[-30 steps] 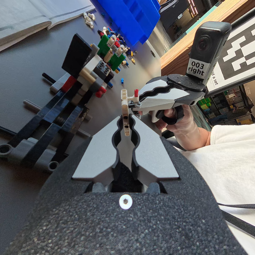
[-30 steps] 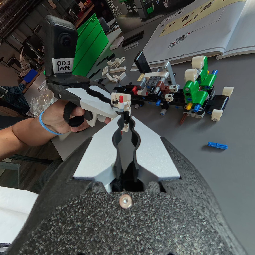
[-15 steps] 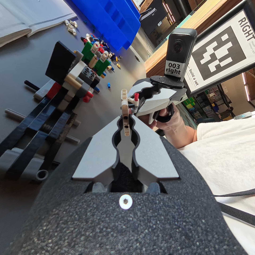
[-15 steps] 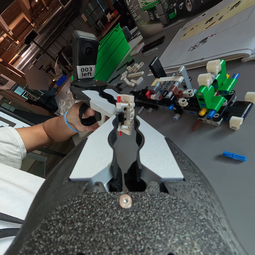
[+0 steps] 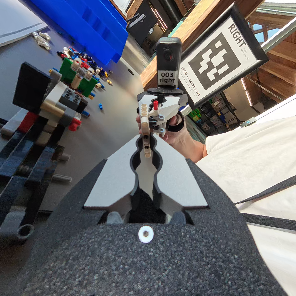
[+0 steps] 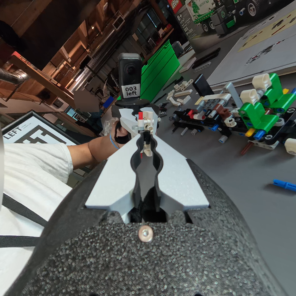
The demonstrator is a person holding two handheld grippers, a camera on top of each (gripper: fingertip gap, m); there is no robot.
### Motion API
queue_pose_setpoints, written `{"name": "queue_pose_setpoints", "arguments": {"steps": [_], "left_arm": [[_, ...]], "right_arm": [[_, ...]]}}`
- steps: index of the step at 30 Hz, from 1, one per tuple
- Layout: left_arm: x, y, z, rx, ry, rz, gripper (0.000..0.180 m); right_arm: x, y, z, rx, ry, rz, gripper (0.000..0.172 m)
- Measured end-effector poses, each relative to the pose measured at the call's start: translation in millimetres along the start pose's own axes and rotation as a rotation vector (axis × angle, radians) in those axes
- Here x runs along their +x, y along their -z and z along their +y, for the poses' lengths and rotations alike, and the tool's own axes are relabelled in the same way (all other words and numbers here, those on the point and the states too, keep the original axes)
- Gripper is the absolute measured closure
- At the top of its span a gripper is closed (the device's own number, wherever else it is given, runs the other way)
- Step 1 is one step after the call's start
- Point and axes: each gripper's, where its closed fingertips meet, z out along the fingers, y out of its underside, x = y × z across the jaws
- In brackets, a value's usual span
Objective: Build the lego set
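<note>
both grippers meet nose to nose above the table (image 6: pixel 240 168): left gripper (image 5: pixel 146 141) clamps the tan beam (image 5: pixel 145 126), right gripper (image 6: pixel 146 139) clamps its black piece (image 6: pixel 147 137), steadying one small assembly.

A dark grey table (image 6: pixel 224 184) carries a half-built brick vehicle (image 6: pixel 240 118), loose white beams (image 6: pixel 181 94), a blue pin (image 6: pixel 283 186) and an open booklet (image 6: pixel 264 52).

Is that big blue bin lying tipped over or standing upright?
Tipped on its side: the blue bin lies on the grey table, ribbed wall facing us, loose small bricks scattered beside it.
</note>
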Motion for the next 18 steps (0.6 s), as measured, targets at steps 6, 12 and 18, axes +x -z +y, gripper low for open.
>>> {"name": "queue_pose_setpoints", "arguments": {"steps": [6,12,18], "left_arm": [[-7.4,0.0,1.1,-0.005,-0.013,-0.057,0.176],[-10.1,1.5,1.2,-0.011,-0.037,-0.083,0.176],[3.9,-1.5,0.7,-0.002,-0.068,-0.005,0.176]], "right_arm": [[7.9,-1.4,1.2,0.003,0.067,0.086,0.166],[11.8,-4.5,2.1,0.0,0.117,0.141,0.155],[-6.5,-9.5,6.5,-0.039,0.085,-0.004,0.147]]}}
